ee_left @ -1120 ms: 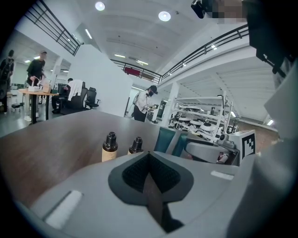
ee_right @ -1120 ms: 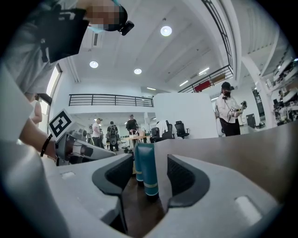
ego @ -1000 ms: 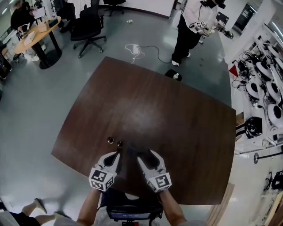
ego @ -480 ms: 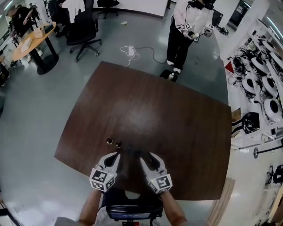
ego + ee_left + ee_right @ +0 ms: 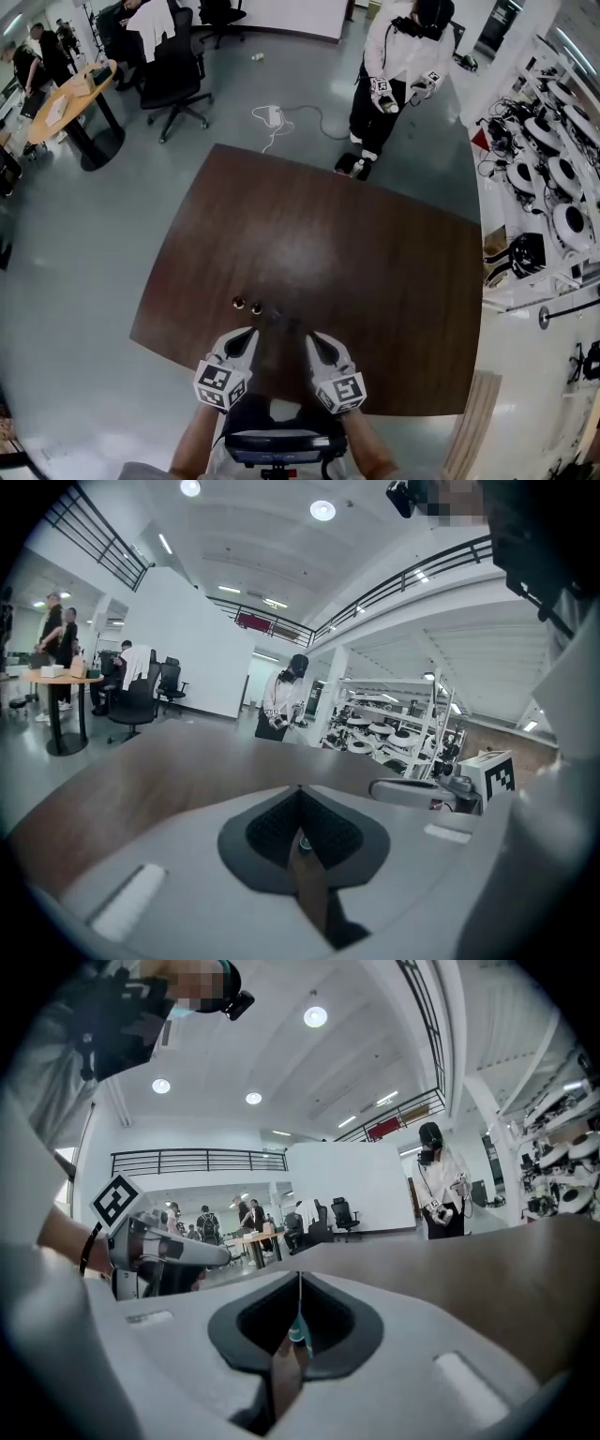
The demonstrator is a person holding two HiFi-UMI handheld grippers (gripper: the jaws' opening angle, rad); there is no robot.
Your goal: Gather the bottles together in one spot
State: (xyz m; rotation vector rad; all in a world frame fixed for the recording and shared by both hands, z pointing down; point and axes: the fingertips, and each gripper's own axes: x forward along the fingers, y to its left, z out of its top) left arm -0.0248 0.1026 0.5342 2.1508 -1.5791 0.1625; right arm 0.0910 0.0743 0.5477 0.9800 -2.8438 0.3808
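Brown wooden table | two small dark bottles set side by side at twelve o'clock of left gripper, jaws pressed together, empty | right gripper jaws just closed on nothing | risk: bottles toppled if struck by shut tips

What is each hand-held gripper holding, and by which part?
Nothing: the left hand-held gripper is shut and empty, and the right hand-held gripper has just closed on nothing.

Open table ahead; two bottles just before left gripper.
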